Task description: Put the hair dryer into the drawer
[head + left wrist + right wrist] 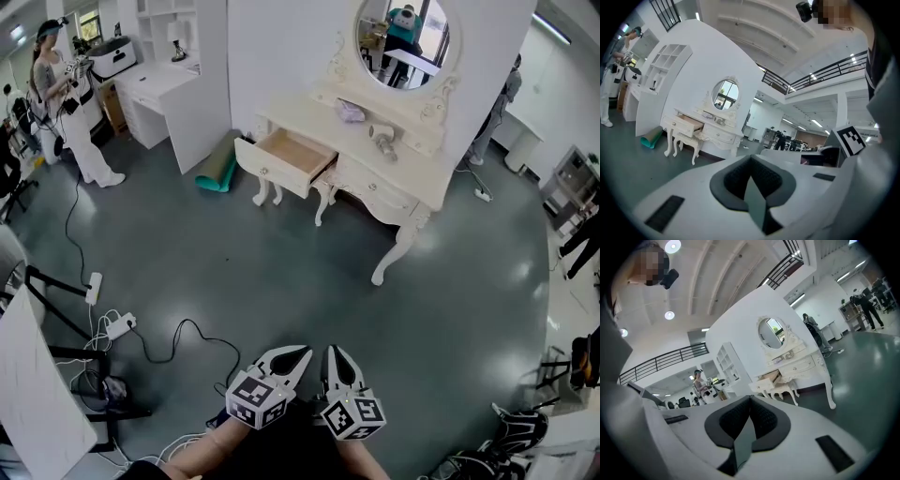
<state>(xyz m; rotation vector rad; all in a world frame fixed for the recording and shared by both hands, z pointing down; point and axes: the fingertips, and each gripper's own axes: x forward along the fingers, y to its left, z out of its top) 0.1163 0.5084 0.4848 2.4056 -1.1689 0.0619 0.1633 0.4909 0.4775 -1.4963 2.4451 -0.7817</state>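
1. One pale hair dryer (382, 140) lies atop the dressing table (380, 190), right of its open drawer (292, 157).
2. You hold left gripper (298, 354) and right gripper (335, 353) side by side, well short of that table, both closed, empty.

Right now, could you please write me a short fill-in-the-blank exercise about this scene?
1. The drawer of the dressing table stands ____.
2. The hair dryer lies on that table, below the oval ____.
3. The left gripper and the right gripper are both ____ and empty.
Missing words: open; mirror; shut.
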